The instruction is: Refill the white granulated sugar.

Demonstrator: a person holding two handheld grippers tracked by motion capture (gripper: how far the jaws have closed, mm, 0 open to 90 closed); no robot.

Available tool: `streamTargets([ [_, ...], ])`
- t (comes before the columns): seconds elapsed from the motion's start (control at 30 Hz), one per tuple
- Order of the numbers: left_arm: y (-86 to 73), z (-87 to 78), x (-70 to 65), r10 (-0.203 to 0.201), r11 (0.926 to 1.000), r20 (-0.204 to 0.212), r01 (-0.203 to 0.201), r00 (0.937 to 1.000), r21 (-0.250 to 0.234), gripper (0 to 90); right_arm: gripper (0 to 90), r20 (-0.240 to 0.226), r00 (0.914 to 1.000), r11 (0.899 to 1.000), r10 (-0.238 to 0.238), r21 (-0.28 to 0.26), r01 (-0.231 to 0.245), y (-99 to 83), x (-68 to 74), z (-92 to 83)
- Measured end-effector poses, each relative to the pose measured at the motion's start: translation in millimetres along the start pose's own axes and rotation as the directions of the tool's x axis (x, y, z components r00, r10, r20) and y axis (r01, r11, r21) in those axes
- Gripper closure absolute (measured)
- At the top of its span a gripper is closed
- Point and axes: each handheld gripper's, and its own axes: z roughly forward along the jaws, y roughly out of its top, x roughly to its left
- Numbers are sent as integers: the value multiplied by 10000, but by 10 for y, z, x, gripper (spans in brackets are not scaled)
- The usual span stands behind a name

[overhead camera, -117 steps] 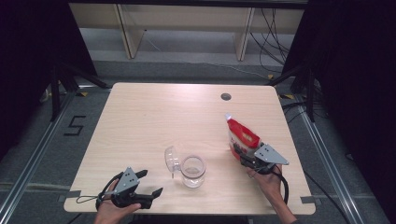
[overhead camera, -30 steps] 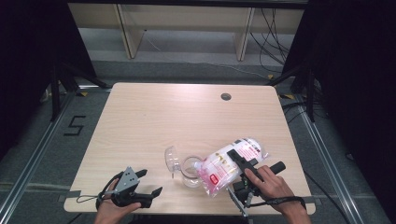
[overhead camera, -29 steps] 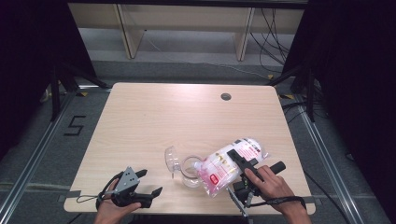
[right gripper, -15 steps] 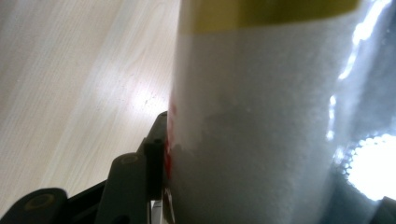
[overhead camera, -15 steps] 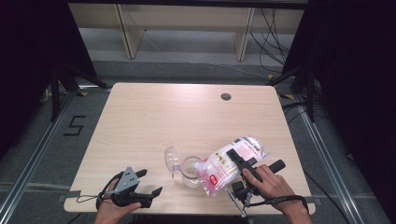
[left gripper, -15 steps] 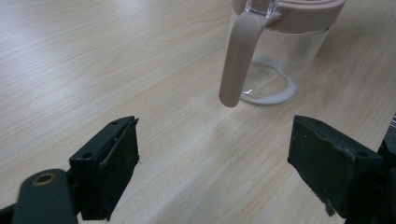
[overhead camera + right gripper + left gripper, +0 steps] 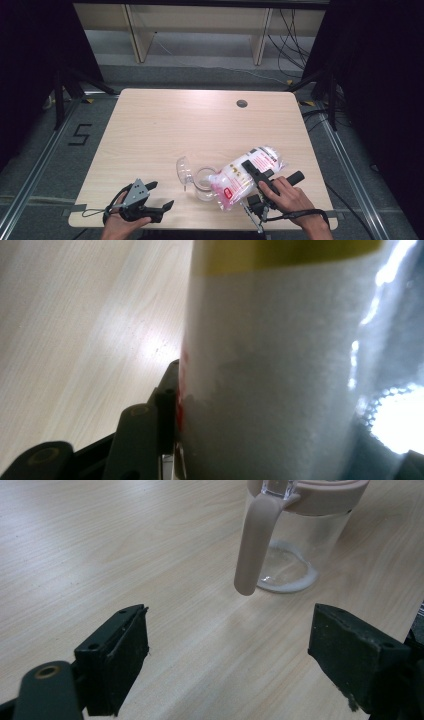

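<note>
A clear glass jar [image 7: 202,183] with a pink rim stands near the table's front middle, its clear lid [image 7: 183,172] flipped open to the left. My right gripper [image 7: 256,175] is shut on a clear bag of white powder [image 7: 240,176] with a pink and red label. The bag lies tilted, its low end over the jar's mouth. In the right gripper view the bag [image 7: 280,370] is pressed against the left jaw's pad [image 7: 167,400]. My left gripper [image 7: 156,196] rests open at the front left. Ahead of my left gripper [image 7: 235,655] stands the jar [image 7: 300,540], with a pink handle [image 7: 254,540] and a ring of white powder [image 7: 289,582] on its bottom.
The light wooden table [image 7: 200,120] has a small round cable hole [image 7: 242,103] at the back right. Beyond it are a pale shelf unit [image 7: 200,30] and loose cables [image 7: 295,35] on the floor. Dark curtains hang on both sides.
About four seconds ago the bag was held upright at the right side of the table; it has since come left and tipped over the jar. Nothing has visibly moved over the last second.
</note>
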Motion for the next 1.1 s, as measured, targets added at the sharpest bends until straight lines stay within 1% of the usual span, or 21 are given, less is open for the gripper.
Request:
streamTargets([
  [0.03, 0, 0, 0, -5, 10000, 0, 5, 10000, 2, 157, 533, -57, 9998, 9998, 185, 100, -185, 0, 10, -9],
  [0.1, 0, 0, 0, -7, 10000, 2, 7, 10000, 1, 158, 533, -13, 9999, 9998, 167, 46, -167, -3, 9, -7],
  [0.13, 0, 1, -1, -20, 10000, -1, 20, 10000, 3, 158, 533, -1, 10000, 10000, 38, 71, -38, -1, -1, -8],
  [0.17, 0, 1, 0, 1, 10000, 8, -1, 10000, 4, 158, 533, -8, 9998, 9997, 193, 119, -193, -5, 2, -16],
  [0.2, 0, 1, -2, -2, 10000, 14, 2, 10000, 1, 158, 534, 1, 9998, 9998, 173, 116, -173, -6, -3, -19],
  [0.23, 0, 1, -1, 5, 10000, 18, -5, 10000, 7, 158, 534, 125, 9997, 9997, -213, -90, 214, -11, -37, -10],
  [0.27, 1, 2, -2, 18, 10000, 28, -18, 10000, 15, 158, 534, 47, 9994, 9994, 335, 125, -335, -12, -1, -23],
  [0.3, 0, 7, -8, -55, 10000, 51, 55, 10000, -16, 158, 535, 107, 9994, 9994, 320, 101, -321, -15, -9, -25],
  [0.33, 2, 6, -4, 40, 10000, 61, -40, 10000, 21, 157, 535, 115, 9998, 9998, 187, 37, -188, -20, -16, -20],
  [0.43, 7, 0, 6, 254, 9997, 69, -254, 9997, 11, 158, 535, 253, 9994, 9997, 233, 53, -234, -25, -3, -20],
  [0.5, 1, 6, -10, -59, 10000, 23, 59, 10000, -60, 158, 535, 171, 9998, 9999, 133, -3, -133, -30, -16, -19],
  [0.53, 1, 5, -12, -68, 9999, 37, 68, 10000, -81, 158, 536, 170, 9998, 9999, 122, 1, -122, -31, -16, -22],
  [0.57, 2, -2, -4, 53, 10000, 25, -53, 10000, 11, 157, 536, 195, 9997, 9999, 139, 5, -139, -31, -17, -22],
  [0.7, 3, 1, -6, 50, 10000, 5, -50, 10000, 0, 158, 536, 201, 9997, 9999, 102, 11, -102, -33, -20, -24],
  [0.77, 7, 1, -7, 125, 9998, 39, -124, 9999, -158, 158, 536, 199, 9998, 10000, 51, 30, -52, -32, -22, -24],
  [0.83, 4, -1, -7, -15, 9999, 28, 16, 10000, -162, 158, 537, 235, 9997, 10000, 46, 53, -47, -31, -19, -27],
  [0.9, 7, -11, -1, 80, 10000, -89, -80, 9999, 4, 158, 537, 183, 9998, 9999, -86, 92, 85, -26, -28, -31],
  [0.93, 5, -7, -10, -24, 10000, -33, 24, 10000, -35, 158, 537, 184, 9998, 9999, -121, 71, 120, -28, -36, -31],
  [0.97, 6, -8, -8, 28, 10000, -53, -28, 10000, -28, 158, 538, 193, 9998, 9999, -56, 114, 54, -28, -31, -32],
  [1.0, 4, 7, -15, -77, 9997, 49, 78, 10000, -210, 157, 538, 198, 9998, 9999, -58, 135, 55, -28, -31, -33],
  [1.1, 4, 0, -9, -19, 9999, 29, 19, 10000, -159, 157, 538, 222, 9997, 9999, -92, 89, 90, -25, -39, -33],
])
